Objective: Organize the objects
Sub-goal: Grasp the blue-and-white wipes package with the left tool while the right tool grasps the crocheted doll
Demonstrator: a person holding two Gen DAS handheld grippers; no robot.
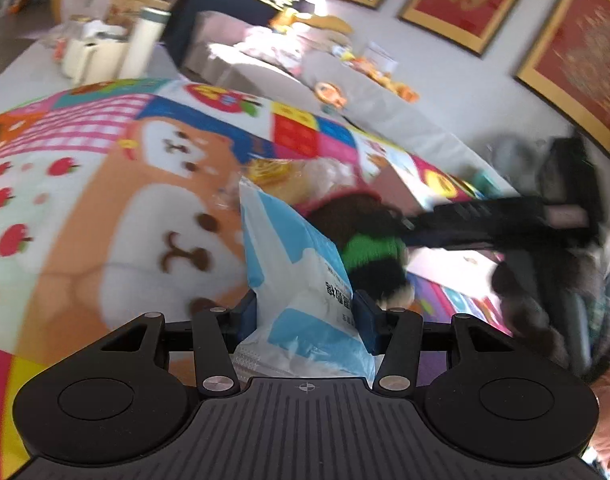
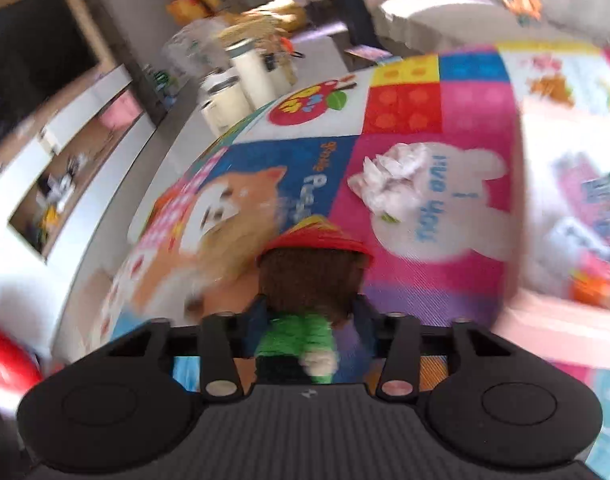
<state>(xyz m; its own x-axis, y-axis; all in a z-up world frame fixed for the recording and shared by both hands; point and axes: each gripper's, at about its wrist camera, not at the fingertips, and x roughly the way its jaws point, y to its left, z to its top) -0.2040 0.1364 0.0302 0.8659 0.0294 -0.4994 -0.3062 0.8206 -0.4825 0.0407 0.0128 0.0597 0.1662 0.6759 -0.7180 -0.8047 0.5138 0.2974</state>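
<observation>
My left gripper (image 1: 305,312) is shut on a blue-and-white plastic packet (image 1: 301,280) and holds it above the colourful play mat (image 1: 105,200). My right gripper (image 2: 309,316) is shut on a knitted doll (image 2: 311,280) with brown hair, a red hat and a green sweater. In the left wrist view the doll (image 1: 369,248) hangs just right of the packet, with the right gripper (image 1: 485,220) reaching in from the right. Both views are blurred by motion.
A crumpled white wrapper (image 2: 393,176) lies on the mat's pink panel. Cream jars and bottles (image 2: 241,88) stand beyond the mat's far edge. A clear food bag (image 1: 289,176) lies behind the packet. A grey sofa (image 1: 345,76) holds toys. A shelf unit (image 2: 65,152) stands left.
</observation>
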